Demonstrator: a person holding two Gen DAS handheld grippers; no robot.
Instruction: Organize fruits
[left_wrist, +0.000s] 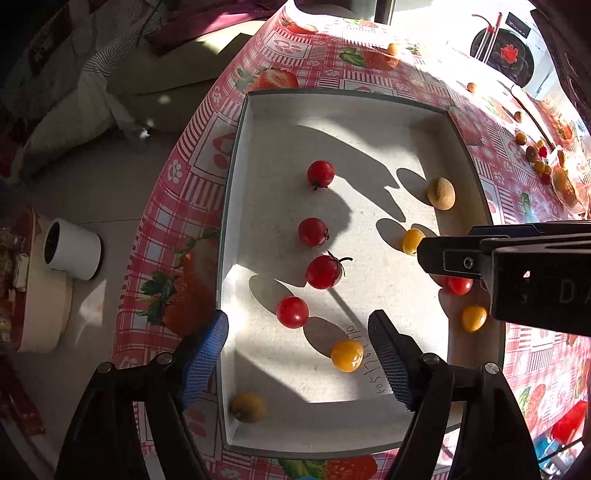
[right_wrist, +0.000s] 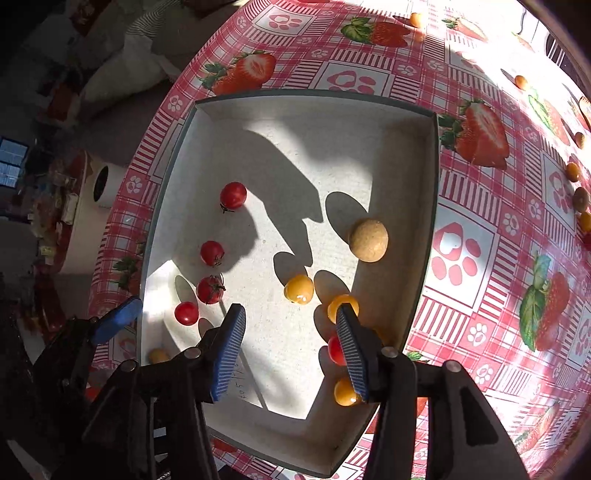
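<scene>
A: Where are the fruits?

B: Most lie loose in the white tray (left_wrist: 255, 110) on the tabletop (left_wrist: 332, 74). Four red cherry tomatoes (left_wrist: 320, 173) run in a line near the tray's left wall; a tan round fruit (left_wrist: 440, 193) sits near its right wall. A yellow tomato (left_wrist: 347, 355) rests near the tray's front, another yellow one (right_wrist: 299, 289) near its middle, and a dull yellow fruit (left_wrist: 248, 407) in the front left corner.

A: And the grippers?

B: The left gripper (left_wrist: 299, 358) hangs over the tray's front edge, released, its blue pads wide apart with nothing pressed between them. The right gripper (right_wrist: 291, 350) is also released, jaws parted above the tray's floor, gripping nothing; a red tomato (right_wrist: 334, 350) and two yellow ones lie just beside its right finger.

A: Anything outside the tray?

B: More small fruits (right_wrist: 573, 171) are scattered on the tabletop well to the tray's right.
</scene>
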